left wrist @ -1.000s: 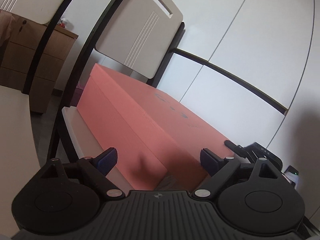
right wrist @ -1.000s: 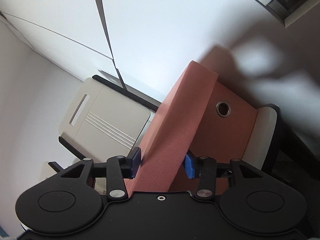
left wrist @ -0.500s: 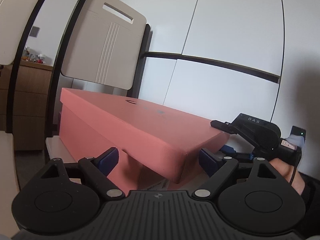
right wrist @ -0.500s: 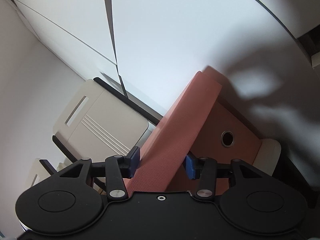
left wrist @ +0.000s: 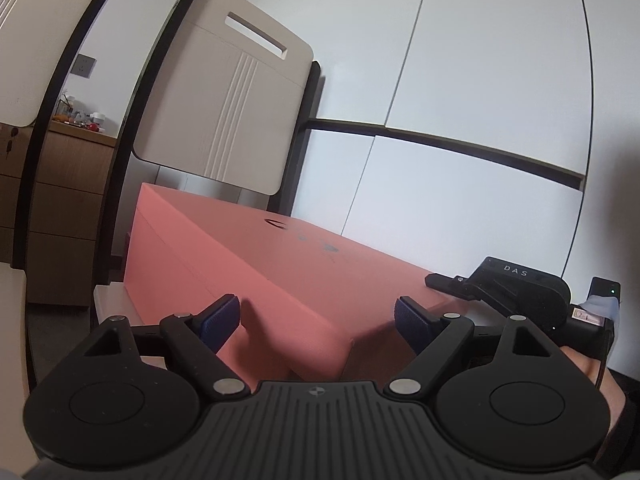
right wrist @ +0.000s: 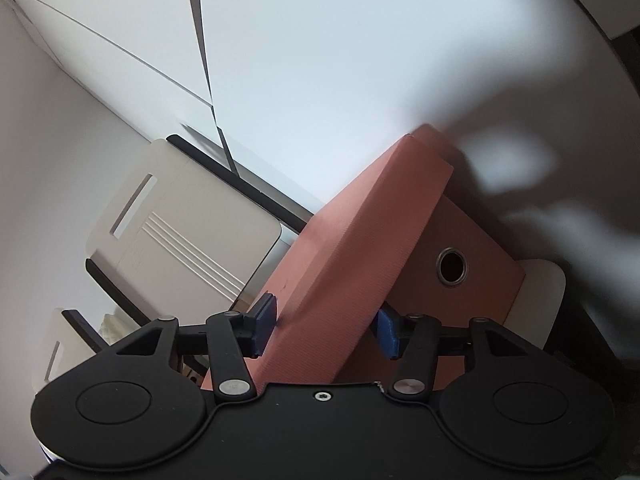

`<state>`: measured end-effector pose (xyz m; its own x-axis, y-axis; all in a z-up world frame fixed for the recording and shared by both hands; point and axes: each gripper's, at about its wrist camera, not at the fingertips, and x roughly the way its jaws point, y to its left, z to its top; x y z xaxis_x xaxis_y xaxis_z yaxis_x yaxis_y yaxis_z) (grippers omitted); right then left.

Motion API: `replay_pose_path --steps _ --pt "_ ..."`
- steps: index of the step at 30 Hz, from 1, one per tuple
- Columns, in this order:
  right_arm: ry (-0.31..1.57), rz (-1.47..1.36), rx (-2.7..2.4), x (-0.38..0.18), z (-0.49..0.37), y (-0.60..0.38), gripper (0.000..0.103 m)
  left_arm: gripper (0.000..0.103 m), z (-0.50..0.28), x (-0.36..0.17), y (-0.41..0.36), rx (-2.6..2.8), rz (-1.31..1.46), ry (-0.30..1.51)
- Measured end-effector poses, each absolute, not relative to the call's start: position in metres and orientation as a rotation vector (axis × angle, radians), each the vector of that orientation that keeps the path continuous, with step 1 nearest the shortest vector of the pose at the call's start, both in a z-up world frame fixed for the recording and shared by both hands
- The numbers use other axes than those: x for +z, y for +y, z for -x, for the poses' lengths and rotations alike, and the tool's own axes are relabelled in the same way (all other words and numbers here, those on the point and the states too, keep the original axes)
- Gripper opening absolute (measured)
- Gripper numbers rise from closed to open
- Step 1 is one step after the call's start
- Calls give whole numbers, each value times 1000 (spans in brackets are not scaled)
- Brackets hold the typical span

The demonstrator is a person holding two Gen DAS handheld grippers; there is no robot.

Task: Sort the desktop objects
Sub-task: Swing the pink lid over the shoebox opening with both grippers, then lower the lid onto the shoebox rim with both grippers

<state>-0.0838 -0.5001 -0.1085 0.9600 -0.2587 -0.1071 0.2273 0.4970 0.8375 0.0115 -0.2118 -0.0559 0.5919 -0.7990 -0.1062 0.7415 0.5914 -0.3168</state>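
Note:
A salmon-pink box lid (left wrist: 280, 264) lies over its pink box base (right wrist: 460, 248), which has a round metal-rimmed hole. The box rests on a cream chair seat (left wrist: 108, 300). My left gripper (left wrist: 318, 322) is open, its blue pads on either side of the lid's near corner without touching. My right gripper (right wrist: 326, 330) straddles the lid's edge (right wrist: 360, 248); its jaws stand slightly wider than the lid, with a small gap at the left pad. It also shows in the left wrist view (left wrist: 516, 292) at the lid's far right end.
A cream chair back (left wrist: 228, 108) with a slot handle stands behind the box. White wall panels (left wrist: 480, 100) fill the background. A wooden drawer cabinet (left wrist: 60, 208) with small items on top is at far left.
The right gripper's jaws have opened a little off the lid, which they gripped before. The lid's raised end has come down over the box. The left gripper's view has swung and tilted.

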Motion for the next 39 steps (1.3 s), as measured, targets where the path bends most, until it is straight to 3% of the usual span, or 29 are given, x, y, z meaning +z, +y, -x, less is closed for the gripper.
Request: replay_pose_path --steps 29,34,36,39 --pt "21 -922 -108 -129 92 -471 60 87 -37 -78 -148 -900 308 334" --pt "-13 -763 -231 -126 116 -480 66 87 -29 -80 -154 -923 245 312" --pt "-39 -746 -271 -125 124 -489 79 88 -27 -81 -159 -947 219 313" --pt "-60 -730 -315 -123 124 -501 80 88 -23 -82 -169 -941 200 310"
